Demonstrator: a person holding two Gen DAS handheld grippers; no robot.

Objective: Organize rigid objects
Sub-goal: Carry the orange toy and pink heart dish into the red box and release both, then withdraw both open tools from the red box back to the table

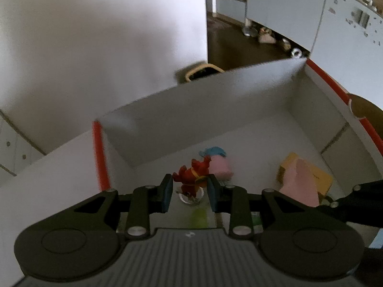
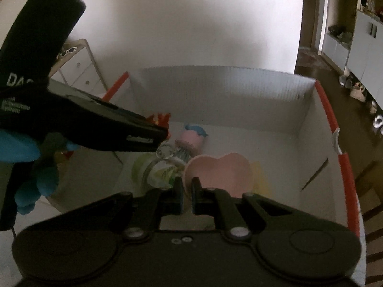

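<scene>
Both grippers hang over a white box with red edges point(image 1: 239, 91). My left gripper point(image 1: 190, 191) is shut on a red toy figure point(image 1: 191, 174) with a clear ring base point(image 1: 189, 197), held above the box floor. In the right wrist view the left gripper point(image 2: 165, 131) enters from the left with the red figure point(image 2: 160, 118). My right gripper point(image 2: 188, 197) is shut on the rim of a pink heart-shaped dish point(image 2: 220, 174), which also shows in the left wrist view point(image 1: 301, 184).
Inside the box point(image 2: 239, 88) lie a pink and blue toy point(image 2: 191, 136), a green and white packet point(image 2: 153, 169) and a yellow item point(image 1: 308, 174). A white wall stands behind. White drawers point(image 2: 79, 69) stand left; cabinets and shoes lie far right.
</scene>
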